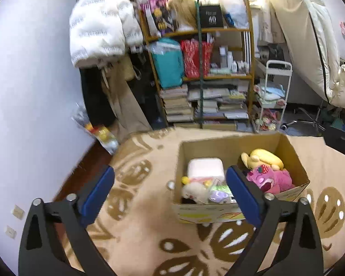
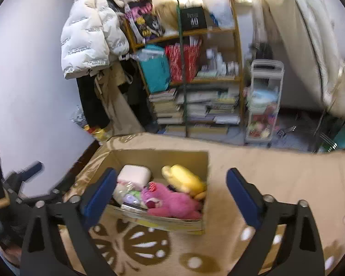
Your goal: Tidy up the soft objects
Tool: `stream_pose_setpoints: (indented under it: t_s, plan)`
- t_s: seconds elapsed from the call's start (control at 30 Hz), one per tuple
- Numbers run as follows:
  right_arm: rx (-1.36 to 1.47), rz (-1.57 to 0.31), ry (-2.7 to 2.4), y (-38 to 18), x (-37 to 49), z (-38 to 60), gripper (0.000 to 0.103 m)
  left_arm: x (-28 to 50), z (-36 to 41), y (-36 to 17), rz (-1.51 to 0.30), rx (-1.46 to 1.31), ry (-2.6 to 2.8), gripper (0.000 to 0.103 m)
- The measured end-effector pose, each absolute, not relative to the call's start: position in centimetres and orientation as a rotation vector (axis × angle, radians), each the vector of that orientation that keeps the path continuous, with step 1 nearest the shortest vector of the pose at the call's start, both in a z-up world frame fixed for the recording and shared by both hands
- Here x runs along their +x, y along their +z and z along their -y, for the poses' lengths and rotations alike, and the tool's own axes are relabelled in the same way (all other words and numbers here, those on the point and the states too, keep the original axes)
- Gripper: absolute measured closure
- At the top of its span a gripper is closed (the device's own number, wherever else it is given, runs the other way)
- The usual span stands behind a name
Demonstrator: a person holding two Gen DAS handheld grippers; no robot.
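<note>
An open cardboard box [image 1: 230,143] [image 2: 158,158] stands on the patterned rug. Inside it lie a pink plush [image 1: 273,180] [image 2: 172,201], a yellow plush [image 1: 264,158] [image 2: 185,179], a white cushion-like block [image 1: 205,169] [image 2: 134,176], a small white plush [image 1: 195,192] and a pastel packet [image 1: 218,195]. My left gripper [image 1: 170,170] hovers just before the box's left half, open, with nothing between its blue pads. My right gripper [image 2: 171,171] hangs over the box's near right corner, also open and holding nothing. A blurred blue finger [image 2: 35,167] of the left gripper shows at the right wrist view's left edge.
A beige rug [image 1: 138,218] covers the floor, with dark wood [image 1: 80,172] along the wall at left. Behind the box stand a crowded shelf [image 1: 218,76], a hanging white puffer jacket [image 1: 96,34], a small white trolley [image 1: 277,87] and propped bedding [image 1: 310,34].
</note>
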State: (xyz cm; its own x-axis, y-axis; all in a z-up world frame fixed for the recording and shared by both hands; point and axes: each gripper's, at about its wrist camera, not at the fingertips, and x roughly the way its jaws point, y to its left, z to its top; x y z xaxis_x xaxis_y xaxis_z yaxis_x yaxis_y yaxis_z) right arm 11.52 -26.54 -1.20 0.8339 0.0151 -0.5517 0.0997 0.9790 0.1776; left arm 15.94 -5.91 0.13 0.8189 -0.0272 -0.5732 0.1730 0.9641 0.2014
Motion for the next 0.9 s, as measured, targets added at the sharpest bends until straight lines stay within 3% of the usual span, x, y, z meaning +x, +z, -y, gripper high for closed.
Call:
stream_pose_setpoints:
  t_s: [0.4, 0.9]
  plan:
    - [0.169, -0.480, -0.052, 2.3, 6.1, 25.8, 0.000, 8.4, 4.2, 5.0, -0.449, 0.227, -0.118, 0.001]
    - [0.144, -0.422, -0.102, 1.1, 1.9, 25.8, 0.000, 3.4, 2.7, 4.3, -0.384, 0.234, -0.080, 0.001]
